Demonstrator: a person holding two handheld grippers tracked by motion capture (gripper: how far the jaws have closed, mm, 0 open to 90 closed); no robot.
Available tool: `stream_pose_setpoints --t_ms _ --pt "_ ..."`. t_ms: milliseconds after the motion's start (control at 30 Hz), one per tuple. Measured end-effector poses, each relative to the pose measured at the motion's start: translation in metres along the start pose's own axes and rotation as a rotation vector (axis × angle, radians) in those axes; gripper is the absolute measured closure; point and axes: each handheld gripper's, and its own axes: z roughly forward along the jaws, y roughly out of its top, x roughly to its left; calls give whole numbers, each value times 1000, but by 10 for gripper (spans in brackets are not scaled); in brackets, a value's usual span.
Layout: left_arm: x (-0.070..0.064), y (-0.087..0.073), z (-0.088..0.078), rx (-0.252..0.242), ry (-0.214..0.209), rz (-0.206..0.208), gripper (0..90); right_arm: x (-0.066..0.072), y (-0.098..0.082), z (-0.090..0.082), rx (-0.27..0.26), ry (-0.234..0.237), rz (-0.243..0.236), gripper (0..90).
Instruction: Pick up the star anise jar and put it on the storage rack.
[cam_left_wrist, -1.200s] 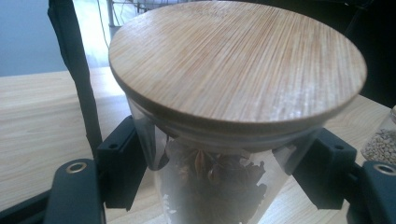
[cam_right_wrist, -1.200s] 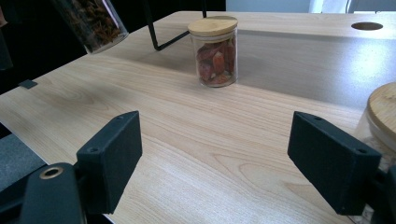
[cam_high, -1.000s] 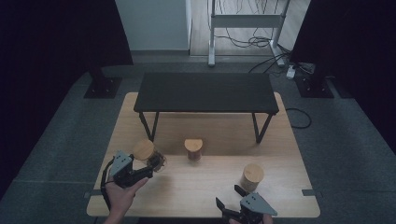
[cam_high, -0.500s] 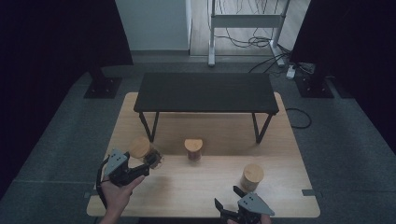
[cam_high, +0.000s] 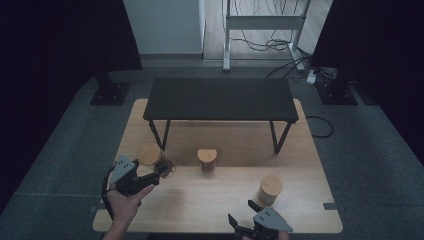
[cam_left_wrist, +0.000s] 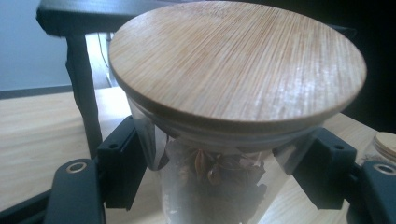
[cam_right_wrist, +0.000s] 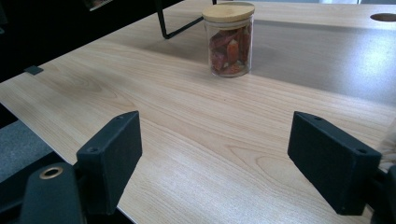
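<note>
A glass jar of star anise (cam_high: 151, 156) with a round bamboo lid (cam_left_wrist: 238, 60) is clamped between the pads of my left gripper (cam_high: 162, 169), which is shut on its glass body (cam_left_wrist: 219, 186). The jar leans with its lid towards the hand, at the left of the wooden table (cam_high: 300, 215). My right gripper (cam_high: 243, 214) stands open at the table's front edge, its jaws (cam_right_wrist: 224, 154) wide apart with bare wood between them. It points at a middle jar (cam_right_wrist: 229, 39) of reddish pieces, well ahead of it.
A low black table (cam_high: 220, 97) stands on the back half of the wooden table; its leg (cam_left_wrist: 84, 93) is just behind the held jar. The middle jar (cam_high: 207, 160) sits before it. A third lidded jar (cam_high: 270, 190) stands at front right, near my right gripper.
The left hand with its jar has shifted only slightly. The right gripper has stayed where it was, still open.
</note>
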Motion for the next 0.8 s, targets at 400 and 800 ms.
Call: stream_pose_setpoints --t_ms 400,800 --pt "3 8 4 -18 9 -4 267 -1 0 1 6 1 2 173" --pt "2 15 10 -29 9 2 267 0 0 1 8 0 3 173"
